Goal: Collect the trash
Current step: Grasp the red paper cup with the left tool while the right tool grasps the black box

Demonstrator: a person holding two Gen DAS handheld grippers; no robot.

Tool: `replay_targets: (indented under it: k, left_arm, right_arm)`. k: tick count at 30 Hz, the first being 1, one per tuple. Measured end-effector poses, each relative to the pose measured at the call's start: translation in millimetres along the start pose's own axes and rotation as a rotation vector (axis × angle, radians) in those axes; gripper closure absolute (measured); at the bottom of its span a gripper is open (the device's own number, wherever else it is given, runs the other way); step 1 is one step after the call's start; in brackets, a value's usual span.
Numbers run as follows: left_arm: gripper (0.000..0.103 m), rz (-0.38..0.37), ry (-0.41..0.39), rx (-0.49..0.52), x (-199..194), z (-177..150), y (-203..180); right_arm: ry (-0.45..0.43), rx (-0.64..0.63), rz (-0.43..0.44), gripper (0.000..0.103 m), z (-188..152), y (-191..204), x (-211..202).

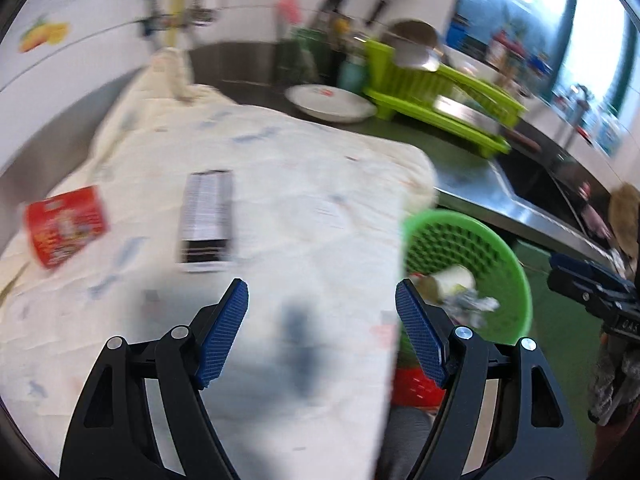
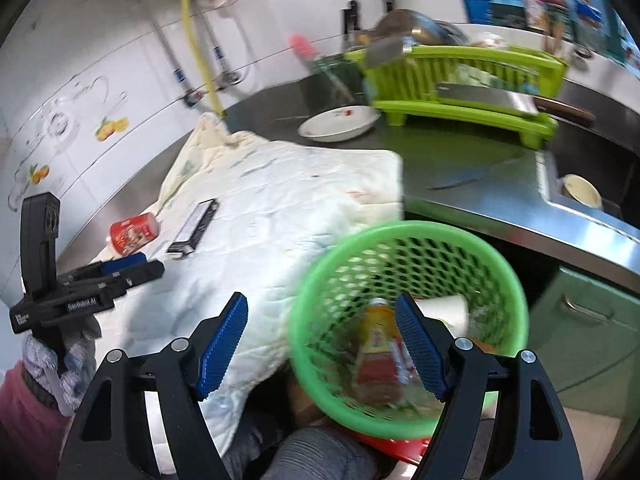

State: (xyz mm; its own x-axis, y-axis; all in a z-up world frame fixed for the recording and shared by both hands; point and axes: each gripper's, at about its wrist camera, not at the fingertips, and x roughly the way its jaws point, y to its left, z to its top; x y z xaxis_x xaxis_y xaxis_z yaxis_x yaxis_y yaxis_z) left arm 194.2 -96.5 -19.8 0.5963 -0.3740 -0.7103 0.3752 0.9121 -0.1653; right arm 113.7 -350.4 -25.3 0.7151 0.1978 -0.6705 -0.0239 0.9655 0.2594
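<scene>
A red snack packet (image 1: 66,225) and a flat black-and-white box (image 1: 207,218) lie on a white quilted cloth (image 1: 280,208); both show in the right wrist view too, the packet (image 2: 134,234) and the box (image 2: 194,226). A green mesh basket (image 2: 408,316) at the cloth's right edge holds a bottle (image 2: 378,354), a white cup (image 2: 444,308) and crumpled waste. My left gripper (image 1: 322,332) is open and empty over the cloth, below the box. My right gripper (image 2: 322,346) is open and empty, at the basket's near left rim.
A white plate (image 2: 340,123), a lime dish rack (image 2: 460,88) with a cleaver and pots, and a knife (image 2: 464,178) sit on the steel counter. A sink (image 2: 580,184) with a bowl is at the right. A red crate (image 1: 416,386) lies under the basket.
</scene>
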Motion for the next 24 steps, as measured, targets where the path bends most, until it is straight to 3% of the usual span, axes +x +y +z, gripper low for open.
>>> replay_targets:
  k: [17, 24]
  left_arm:
    - [0.028, 0.260, -0.117, -0.269, -52, 3, 176]
    - [0.028, 0.288, -0.101, -0.329, -38, 8, 226]
  right_arm:
    - [0.096, -0.142, 0.113, 0.030, 36, 129, 94]
    - [0.134, -0.150, 0.118, 0.030, 55, 165, 137]
